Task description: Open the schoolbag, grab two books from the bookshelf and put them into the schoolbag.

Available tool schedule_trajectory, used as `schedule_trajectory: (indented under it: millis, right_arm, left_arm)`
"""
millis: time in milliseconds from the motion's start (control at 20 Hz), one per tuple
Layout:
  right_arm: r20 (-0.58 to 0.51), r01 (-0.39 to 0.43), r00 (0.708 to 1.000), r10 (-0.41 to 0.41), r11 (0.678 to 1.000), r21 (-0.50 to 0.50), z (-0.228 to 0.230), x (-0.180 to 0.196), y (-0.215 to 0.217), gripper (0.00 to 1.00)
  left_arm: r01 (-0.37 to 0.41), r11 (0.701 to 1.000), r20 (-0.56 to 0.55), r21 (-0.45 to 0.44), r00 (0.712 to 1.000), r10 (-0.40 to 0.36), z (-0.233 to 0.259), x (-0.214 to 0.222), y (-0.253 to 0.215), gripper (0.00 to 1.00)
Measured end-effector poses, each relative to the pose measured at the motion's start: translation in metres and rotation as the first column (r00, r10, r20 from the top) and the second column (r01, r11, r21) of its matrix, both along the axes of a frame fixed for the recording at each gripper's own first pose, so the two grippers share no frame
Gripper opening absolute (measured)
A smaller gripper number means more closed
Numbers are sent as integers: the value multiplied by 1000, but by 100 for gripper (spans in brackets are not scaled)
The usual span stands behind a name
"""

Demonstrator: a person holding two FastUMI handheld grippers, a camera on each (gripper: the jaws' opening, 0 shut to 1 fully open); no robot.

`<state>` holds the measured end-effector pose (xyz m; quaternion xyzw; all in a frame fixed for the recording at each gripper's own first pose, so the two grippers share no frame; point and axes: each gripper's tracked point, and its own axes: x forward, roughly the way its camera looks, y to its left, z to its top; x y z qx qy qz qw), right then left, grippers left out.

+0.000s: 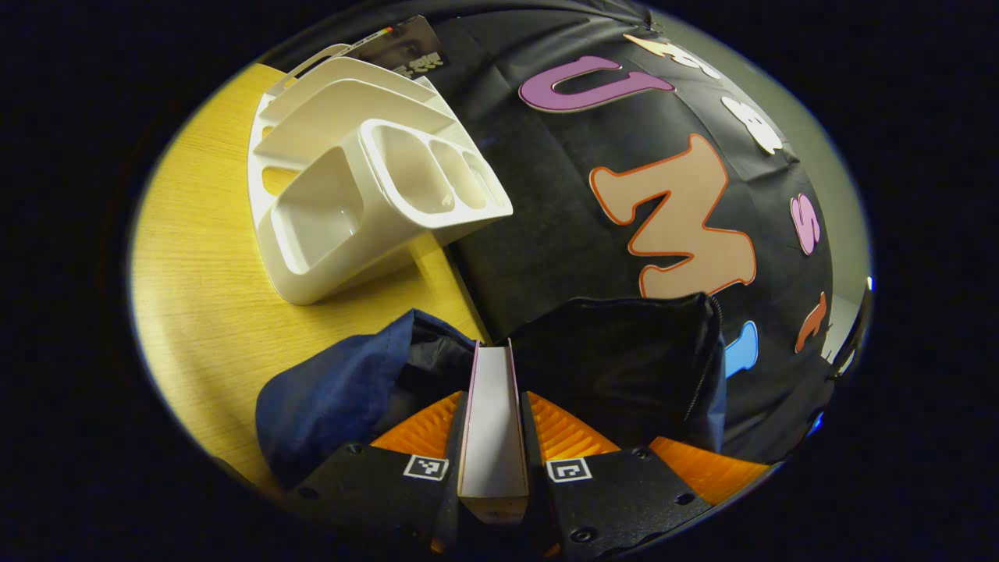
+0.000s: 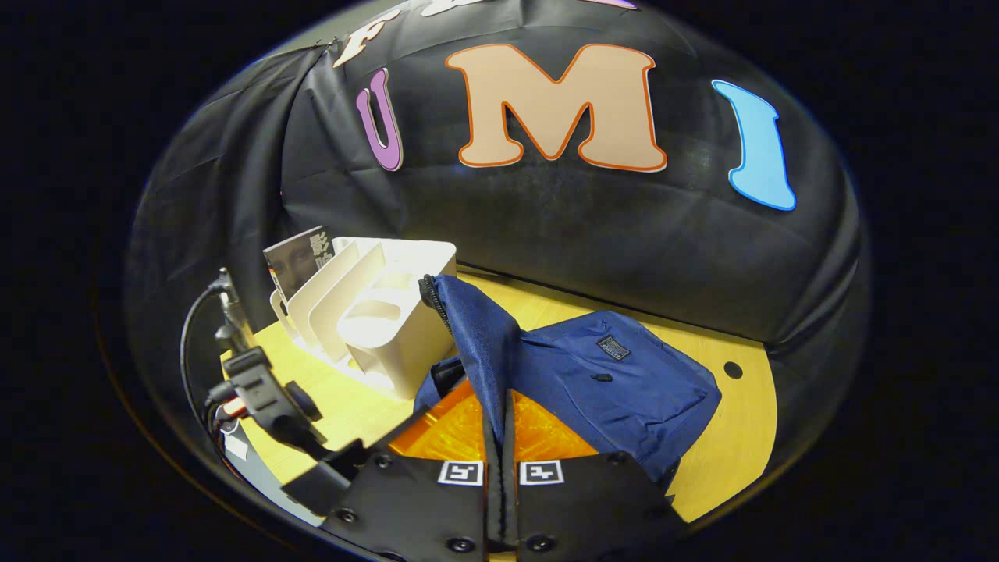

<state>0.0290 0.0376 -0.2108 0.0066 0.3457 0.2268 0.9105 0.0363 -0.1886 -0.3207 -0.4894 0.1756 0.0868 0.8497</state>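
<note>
My left gripper (image 1: 493,394) is shut on a book (image 1: 493,421) with a pink cover, its white page edge facing me. The book points down into the dark open mouth of the blue schoolbag (image 1: 616,359). In the right gripper view the schoolbag (image 2: 616,375) lies on the table, and my right gripper (image 2: 499,410) is shut on its flap (image 2: 476,336), holding the zipper edge raised. The white bookshelf (image 1: 351,179) stands beyond the bag with one dark-covered book (image 1: 406,43) in its rear slot. The same bookshelf (image 2: 375,312) and book (image 2: 300,261) appear left of the bag.
The yellow wooden table (image 1: 203,297) carries everything. A small round hole (image 2: 732,369) sits in the tabletop right of the bag. The left gripper's housing with its cable (image 2: 261,398) hangs at the table's left edge. The black cloth wall stands close behind the shelf and bag.
</note>
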Motion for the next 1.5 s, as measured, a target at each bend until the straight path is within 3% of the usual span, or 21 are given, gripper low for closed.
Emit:
schedule_trajectory:
  millis: [250,400,500,550,750,900,1150,1500]
  right_arm:
    - [-20,30,999,-29,999,29,4,3,-6,3]
    - [-42,46,998,-44,998,39,2,4,-9,1]
    - [-53,57,997,-54,997,50,2,6,-10,3]
    - [-57,63,997,-60,997,55,1,8,-11,3]
    - [-78,90,993,-84,993,72,2,11,-13,3]
    - [-74,104,992,-99,992,67,4,11,-17,3]
    - [-20,109,994,-109,994,19,7,14,-20,3]
    - [34,132,991,-131,990,-46,5,12,-14,3]
  left_arm:
    - [142,987,-41,71,989,-140,-17,0,-19,34]
    - [269,961,-141,68,956,-258,-30,-22,-30,40]
    - [332,937,-218,108,928,-303,-38,-41,-24,56]
    - [343,931,-227,125,923,-310,-37,-47,-20,74]
    - [364,906,-203,216,924,-323,7,-60,4,84]
    - [348,890,-143,296,937,-319,63,-54,34,84]
    - [201,884,-17,423,977,-214,151,-31,121,84]
    - [83,857,-2,509,995,-95,198,-9,248,83]
